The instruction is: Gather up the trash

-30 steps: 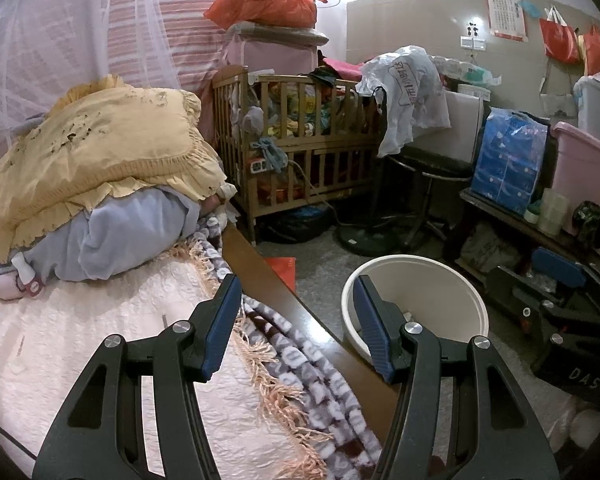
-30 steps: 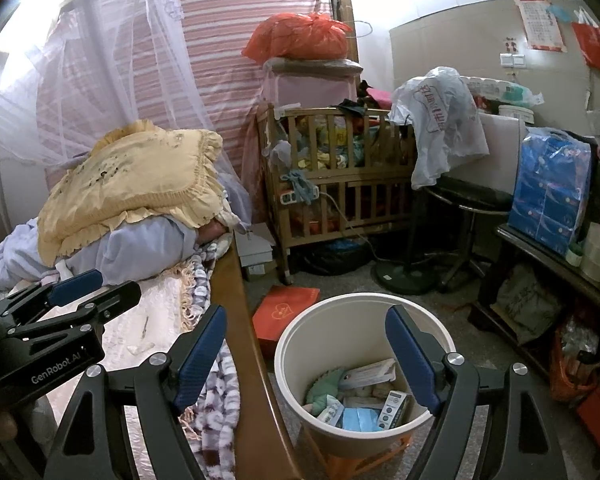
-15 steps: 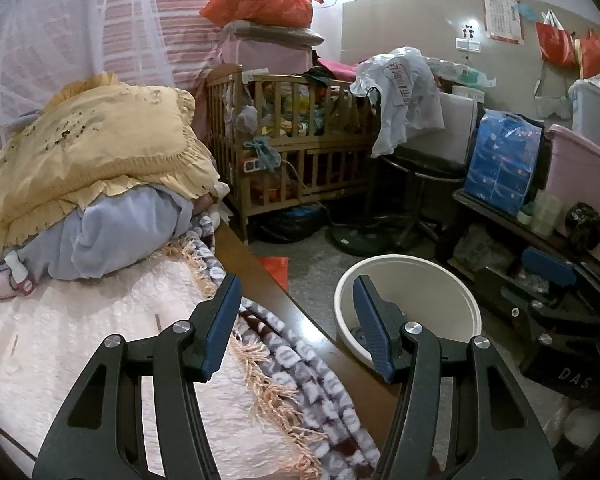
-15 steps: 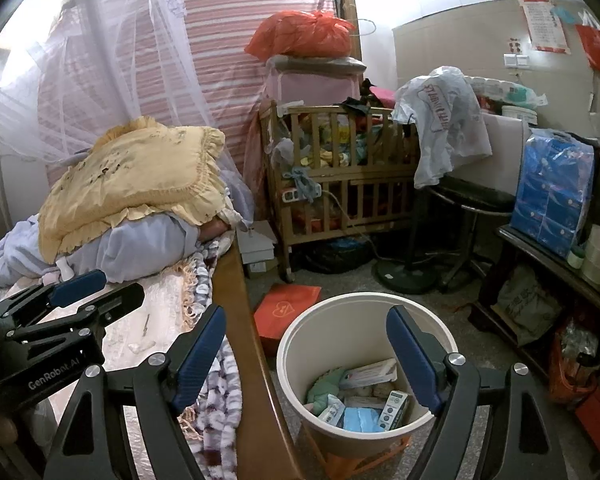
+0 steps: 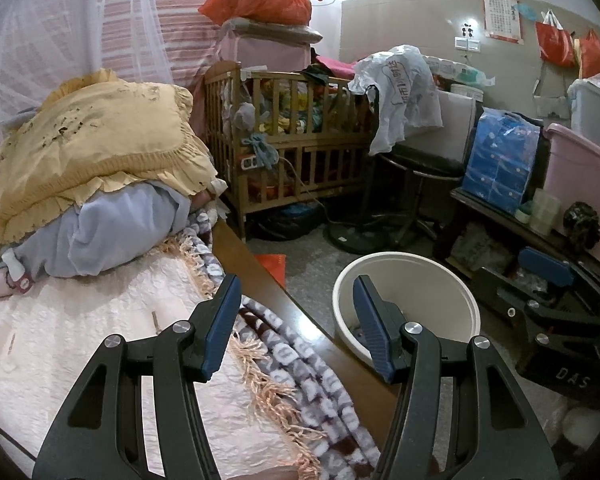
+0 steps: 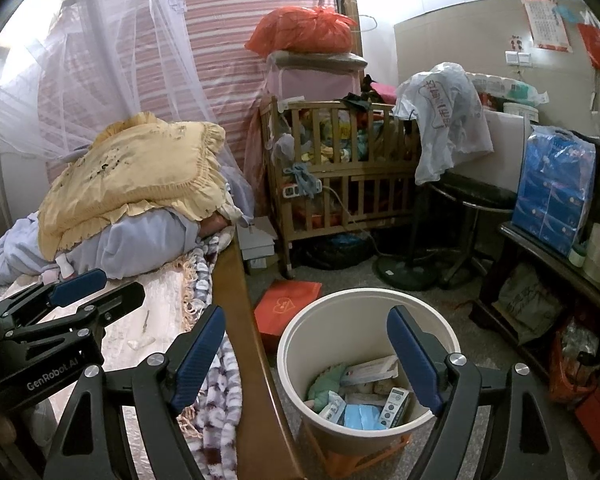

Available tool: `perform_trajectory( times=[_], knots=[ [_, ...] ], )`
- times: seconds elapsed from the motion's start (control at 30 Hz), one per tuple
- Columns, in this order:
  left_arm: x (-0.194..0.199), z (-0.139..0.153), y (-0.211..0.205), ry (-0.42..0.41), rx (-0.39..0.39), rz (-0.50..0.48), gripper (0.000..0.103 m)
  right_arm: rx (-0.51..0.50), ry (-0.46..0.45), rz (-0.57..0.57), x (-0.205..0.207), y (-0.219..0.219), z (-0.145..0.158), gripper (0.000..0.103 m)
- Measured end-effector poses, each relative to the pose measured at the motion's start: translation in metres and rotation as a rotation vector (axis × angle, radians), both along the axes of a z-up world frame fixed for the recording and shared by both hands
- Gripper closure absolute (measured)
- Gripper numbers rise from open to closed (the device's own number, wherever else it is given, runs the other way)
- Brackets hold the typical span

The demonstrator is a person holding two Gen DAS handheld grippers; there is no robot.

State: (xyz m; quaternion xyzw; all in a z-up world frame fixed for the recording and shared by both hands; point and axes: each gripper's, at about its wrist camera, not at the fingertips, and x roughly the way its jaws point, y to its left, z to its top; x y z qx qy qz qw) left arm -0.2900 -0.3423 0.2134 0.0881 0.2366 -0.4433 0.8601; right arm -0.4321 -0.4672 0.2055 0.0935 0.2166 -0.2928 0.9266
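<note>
A cream trash bin [image 6: 312, 336] stands on the floor beside the bed, holding small boxes, a blue mask and other trash [image 6: 364, 396]. My right gripper [image 6: 306, 350] is open and empty, hovering above the bin and the bed's wooden edge [image 6: 240, 312]. My left gripper [image 5: 296, 320] is open and empty above the bed's edge; the bin [image 5: 452, 292] shows to its right. It also appears at the left of the right wrist view [image 6: 60, 300]. Small scraps [image 6: 140, 343] lie on the pink quilt [image 5: 80, 320]; a thin stick-like scrap [image 5: 155, 318] too.
A yellow pillow [image 5: 88, 152] sits on blue bedding at the bed's head. A wooden crib [image 6: 340, 184], a black stool [image 6: 472, 208], a red box [image 6: 286, 306] on the floor and a dark shelf [image 6: 548, 264] surround the bin. A fringed patterned blanket [image 5: 300, 360] drapes the bed edge.
Both views have shifted slightly; the left gripper has drifted a little leftward over the bed. Both grippers stay open and empty.
</note>
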Motion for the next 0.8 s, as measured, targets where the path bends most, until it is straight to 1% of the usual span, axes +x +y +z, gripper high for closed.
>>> perform_trajectory(
  times=[0.1,0.3,0.8],
  knots=[
    [-0.0006,-0.0014,0.0,0.0,0.0,-0.003,0.046,-0.001,0.001,0.0,0.0009,-0.0002,0.0013,0.022],
    [-0.0006,-0.0035,0.0001,0.008,0.001,-0.005,0.046,0.005,0.01,0.007,-0.0007,0.0003,-0.0064,0.021],
    [0.0018,-0.0076,0.0003,0.017,0.008,-0.008,0.046,0.01,0.013,0.01,0.0,-0.0033,-0.006,0.021]
  ],
)
